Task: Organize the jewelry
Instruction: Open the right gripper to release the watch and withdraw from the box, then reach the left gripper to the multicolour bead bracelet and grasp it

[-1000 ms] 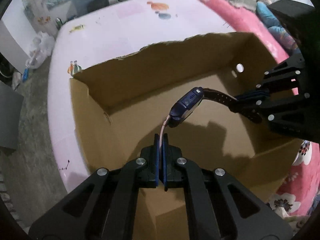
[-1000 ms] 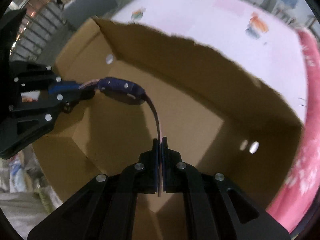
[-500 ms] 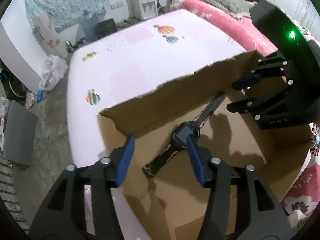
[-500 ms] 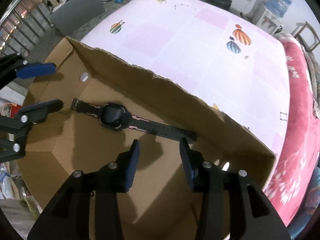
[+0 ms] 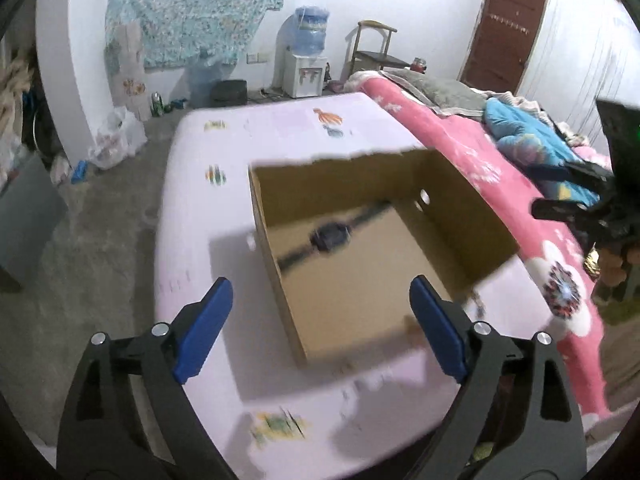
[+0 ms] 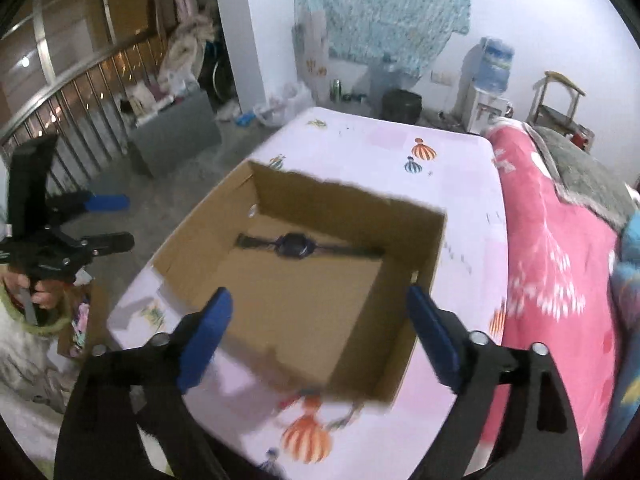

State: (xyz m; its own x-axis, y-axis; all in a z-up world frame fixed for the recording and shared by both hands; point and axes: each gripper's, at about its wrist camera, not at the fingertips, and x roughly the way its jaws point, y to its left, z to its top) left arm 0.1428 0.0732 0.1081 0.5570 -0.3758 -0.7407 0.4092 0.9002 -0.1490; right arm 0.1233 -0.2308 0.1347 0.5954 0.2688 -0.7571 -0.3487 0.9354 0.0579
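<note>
A dark wristwatch (image 5: 330, 236) lies flat on the floor of an open cardboard box (image 5: 460, 216), near its far wall; it also shows in the right wrist view (image 6: 296, 245) inside the box (image 6: 428, 240). My left gripper (image 5: 320, 328) is open and empty, well above the box's near left side. My right gripper (image 6: 318, 334) is open and empty, above the box's near edge. Each gripper shows at the edge of the other's view, the right one (image 5: 560, 190) and the left one (image 6: 112, 222).
The box stands on a pale pink table (image 5: 280, 132) with small printed pictures. A pink flowered blanket (image 5: 460, 148) on a bed runs along the table's right side. Bare floor, bags and a grey panel (image 6: 176, 136) lie to the left. A water dispenser (image 5: 304, 60) stands at the back wall.
Both grippers were shut on the watch's strap ends inside the box, then opened and let it drop flat. Both have since pulled up and back from the box.
</note>
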